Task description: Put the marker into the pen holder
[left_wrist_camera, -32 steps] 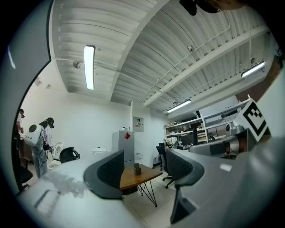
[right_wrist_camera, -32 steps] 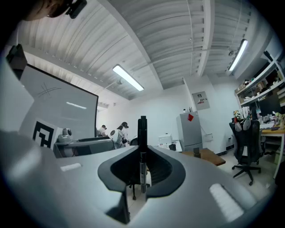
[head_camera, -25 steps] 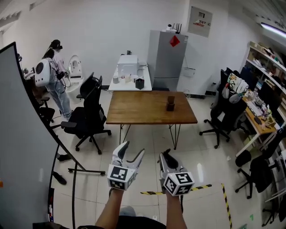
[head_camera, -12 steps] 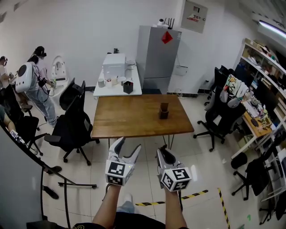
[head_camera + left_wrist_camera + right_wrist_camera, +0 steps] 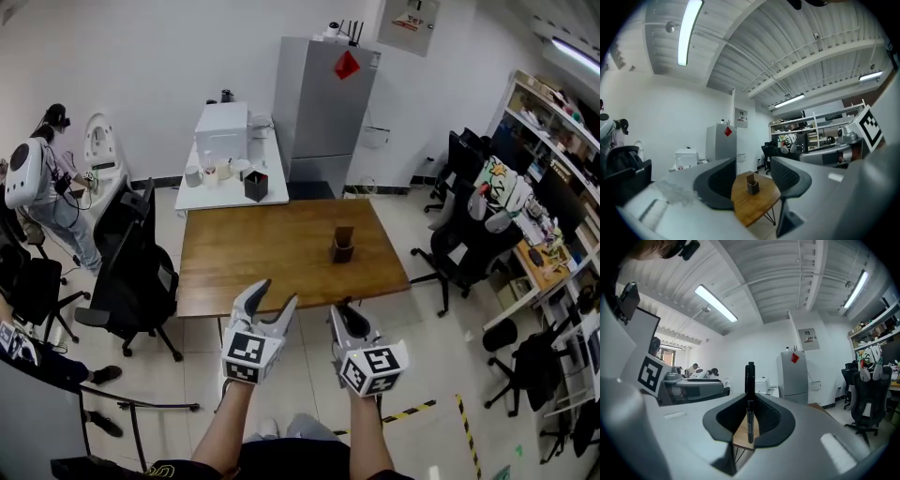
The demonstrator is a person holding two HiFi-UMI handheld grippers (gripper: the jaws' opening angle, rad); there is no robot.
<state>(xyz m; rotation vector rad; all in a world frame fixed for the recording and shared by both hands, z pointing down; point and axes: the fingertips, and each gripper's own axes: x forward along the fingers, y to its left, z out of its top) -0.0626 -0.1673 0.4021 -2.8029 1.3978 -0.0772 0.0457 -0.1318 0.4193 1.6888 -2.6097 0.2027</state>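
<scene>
Right hand-held gripper (image 5: pixel 750 404) clamped low on the slim black plastic marker (image 5: pixel 750 376), which stands upright: light, stiff, likely slick, may pivot; left hand-held gripper (image 5: pixel 277 295) jaws apart, empty; dark brown pen holder (image 5: pixel 342 247) far off on the wooden desk (image 5: pixel 253 267)

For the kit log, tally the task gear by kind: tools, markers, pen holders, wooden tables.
Tools: 2, the left tool and the right tool
marker: 1
pen holder: 1
table: 1
Total: 5
</scene>
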